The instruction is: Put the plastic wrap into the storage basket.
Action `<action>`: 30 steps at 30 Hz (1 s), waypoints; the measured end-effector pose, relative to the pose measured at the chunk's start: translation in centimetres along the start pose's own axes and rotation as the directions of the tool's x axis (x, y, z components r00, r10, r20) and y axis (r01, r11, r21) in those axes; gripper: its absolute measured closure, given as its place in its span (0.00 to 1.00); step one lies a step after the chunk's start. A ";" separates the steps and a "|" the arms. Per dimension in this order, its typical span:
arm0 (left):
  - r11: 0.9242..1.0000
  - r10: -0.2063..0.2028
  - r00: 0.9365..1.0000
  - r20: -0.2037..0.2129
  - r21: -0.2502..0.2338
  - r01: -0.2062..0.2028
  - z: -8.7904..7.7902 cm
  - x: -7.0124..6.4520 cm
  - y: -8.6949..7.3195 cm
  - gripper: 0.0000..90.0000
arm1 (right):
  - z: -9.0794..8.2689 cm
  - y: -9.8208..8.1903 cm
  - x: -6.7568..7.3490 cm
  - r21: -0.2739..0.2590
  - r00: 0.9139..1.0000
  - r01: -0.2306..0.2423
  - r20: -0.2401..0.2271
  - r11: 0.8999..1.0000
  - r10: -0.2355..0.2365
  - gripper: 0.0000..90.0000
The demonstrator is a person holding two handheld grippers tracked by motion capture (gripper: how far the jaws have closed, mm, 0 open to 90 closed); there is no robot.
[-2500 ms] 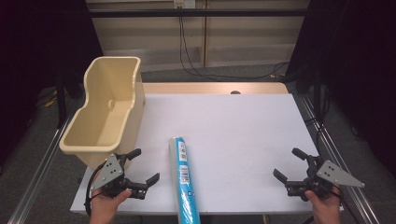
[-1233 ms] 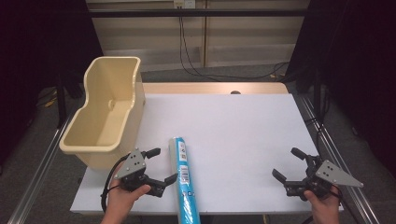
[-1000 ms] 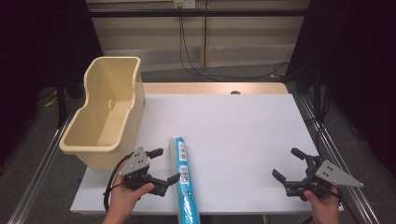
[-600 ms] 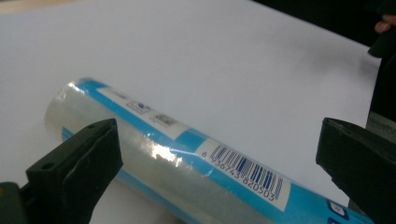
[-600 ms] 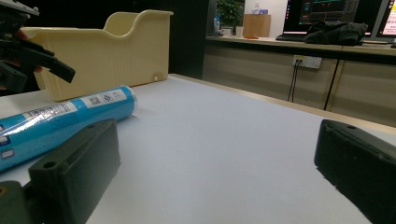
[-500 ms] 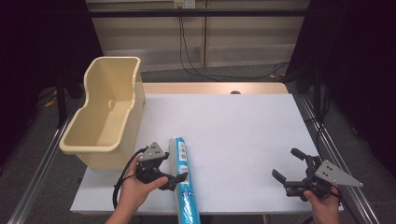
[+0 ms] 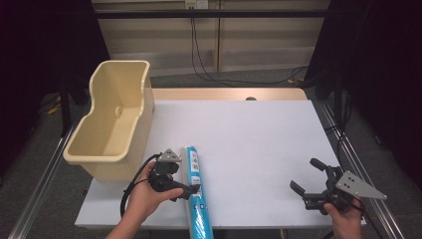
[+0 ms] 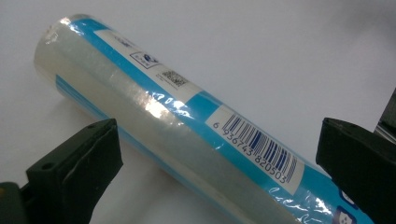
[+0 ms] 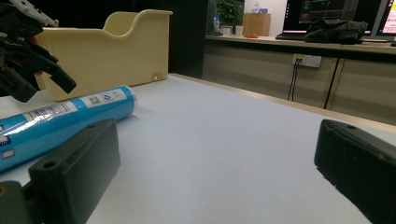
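A long blue roll wrapped in clear film lies on the white table, running from the front edge toward the middle. My left gripper is open and straddles the roll near its far end, one jaw on each side, the jaws apart from it. My right gripper is open and holds nothing at the front right of the table; its view shows the roll lying far to the left.
A cream plastic bin stands at the left edge of the table, just behind the left gripper, also seen as the bin beyond the roll. Metal rails run along both table sides. Cables hang behind the table.
My left gripper has moved right from the front left corner to the roll, and its jaws now sit on either side of it. The right gripper and the roll have stayed put.
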State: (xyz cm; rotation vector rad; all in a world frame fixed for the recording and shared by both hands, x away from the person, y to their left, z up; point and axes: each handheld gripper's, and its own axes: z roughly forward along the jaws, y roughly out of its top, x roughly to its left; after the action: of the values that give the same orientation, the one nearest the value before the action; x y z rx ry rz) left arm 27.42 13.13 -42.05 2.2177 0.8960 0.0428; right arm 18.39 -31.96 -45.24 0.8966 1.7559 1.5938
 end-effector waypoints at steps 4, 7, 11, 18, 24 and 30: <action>0.998 -0.040 0.999 0.010 0.050 0.039 0.3 0.0 0.3 0.00 | 0.0 0.0 0.0 0.001 1.000 0.001 -0.001 1.000 -0.001 0.00; 0.991 -0.089 0.996 0.015 0.100 0.087 0.8 0.0 0.7 0.00 | 0.0 0.0 0.0 0.003 1.000 -0.001 -0.001 1.000 0.001 0.00; 0.984 -0.103 0.995 0.001 0.145 0.102 1.3 -0.2 0.9 0.00 | 0.0 0.0 0.0 0.003 1.000 -0.001 0.000 1.000 0.001 0.00; 0.961 -0.189 0.982 -0.002 0.207 0.185 2.2 -0.3 1.1 0.00 | 0.0 -0.1 -0.1 0.001 1.000 -0.007 0.004 1.000 0.007 0.00; 0.957 -0.179 0.984 -0.018 0.229 0.179 2.5 -0.3 1.0 0.00 | 0.0 -0.1 -0.1 0.002 1.000 -0.009 0.004 1.000 0.009 0.00; 0.948 -0.222 0.975 -0.009 0.233 0.218 2.7 -0.1 0.7 0.00 | 0.0 -0.1 -0.2 0.003 1.000 -0.013 0.005 1.000 0.013 0.00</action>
State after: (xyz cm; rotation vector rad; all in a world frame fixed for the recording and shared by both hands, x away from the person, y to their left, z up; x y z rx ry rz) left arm 28.54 11.06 -43.59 2.3110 1.1859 -0.1958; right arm 18.48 -32.08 -45.35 0.9150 1.7523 1.5964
